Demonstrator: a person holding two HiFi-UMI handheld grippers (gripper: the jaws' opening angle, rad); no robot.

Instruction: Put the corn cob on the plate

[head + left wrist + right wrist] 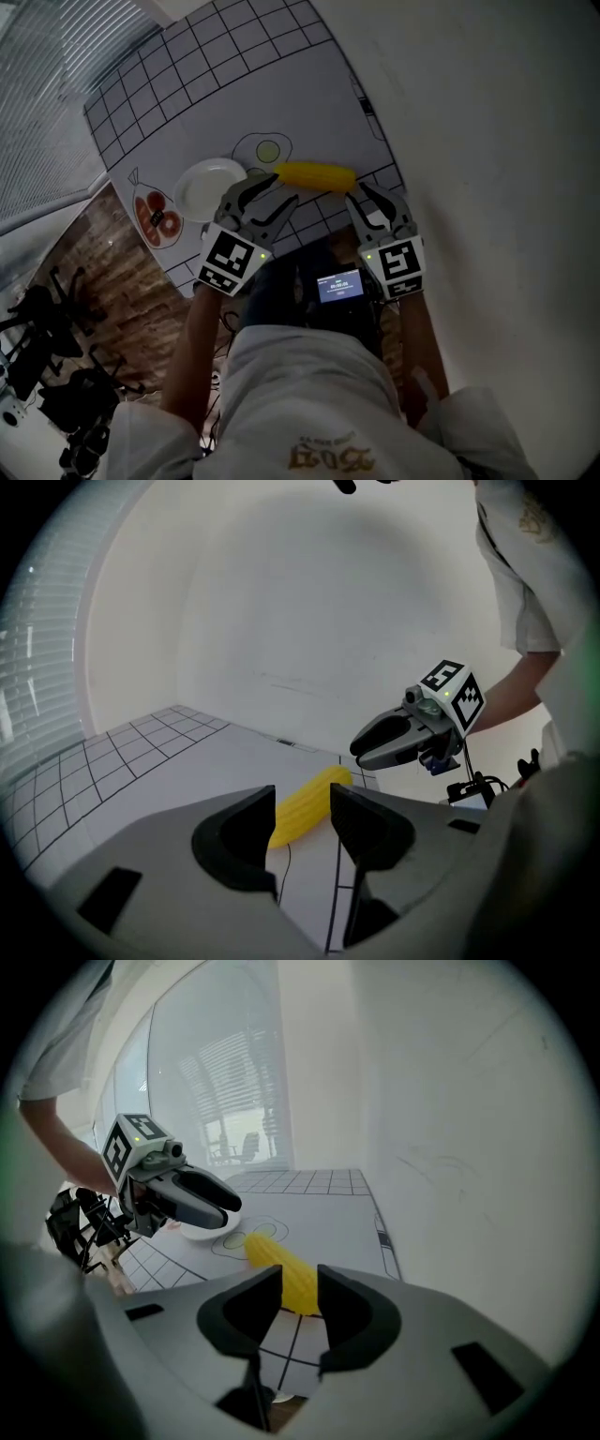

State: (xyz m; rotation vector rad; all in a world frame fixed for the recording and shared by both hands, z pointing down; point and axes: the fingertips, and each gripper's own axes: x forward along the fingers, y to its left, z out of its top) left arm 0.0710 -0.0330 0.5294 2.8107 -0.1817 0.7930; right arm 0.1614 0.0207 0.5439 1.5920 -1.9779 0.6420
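A yellow corn cob (315, 174) lies on the white gridded mat, just right of a small white plate (208, 187). My left gripper (278, 191) hovers at the cob's near-left end, jaws apart, with nothing between them. In the left gripper view the cob (305, 806) shows through the gap, beyond the jaws. My right gripper (376, 199) sits near the cob's right end, open by a narrower gap. The right gripper view shows the cob (281, 1267) lying ahead of the jaws and the plate (199, 1234) partly hidden behind the left gripper (223, 1206).
The mat (281, 84) carries a drawn fried egg (267, 150) behind the plate and a red food drawing (156, 217) at its left. A white wall (487, 141) borders the mat on the right. A small lit screen (339, 286) hangs at my chest.
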